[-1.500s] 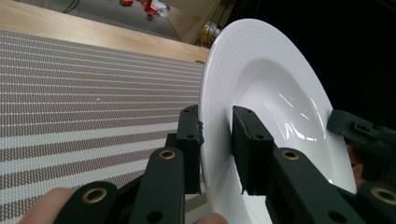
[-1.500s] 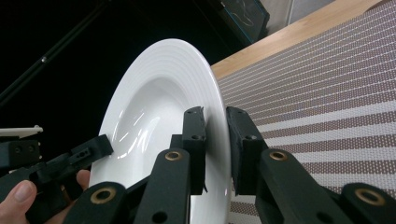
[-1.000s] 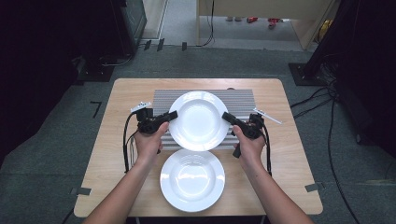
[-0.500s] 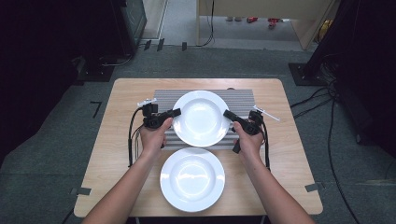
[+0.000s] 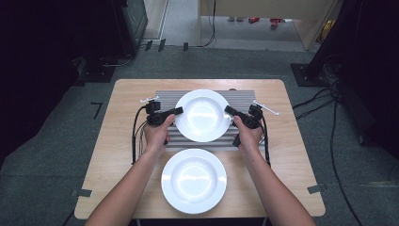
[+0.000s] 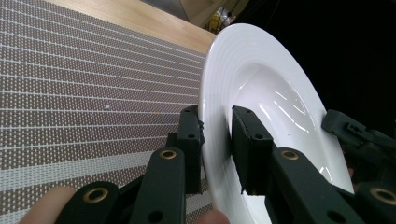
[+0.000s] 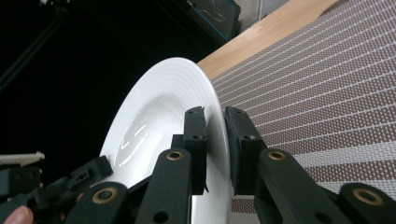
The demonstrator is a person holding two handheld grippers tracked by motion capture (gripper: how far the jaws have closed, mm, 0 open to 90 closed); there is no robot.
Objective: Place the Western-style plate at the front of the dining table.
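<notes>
— How does your high view look for light?

— Your tabletop [image 5: 291, 141] in the middle of the frame is evenly lit from above, while the left and right edges sink into near black. Both white plates, the held plate [image 5: 203, 115] and the lower plate [image 5: 193, 181], glare softly, and the picture is a little soft.

— And your gripper views?

— Sharper on the striped mat [image 6: 84, 93]. The dark corners swallow detail, and bright streaks shine in the plate's bowl. The nearest jaw parts at the bottom are slightly blurred.

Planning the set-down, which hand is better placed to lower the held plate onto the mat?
Neither alone: the left gripper and right gripper clamp opposite rims of the plate above the striped mat, so both should lower together.
</notes>
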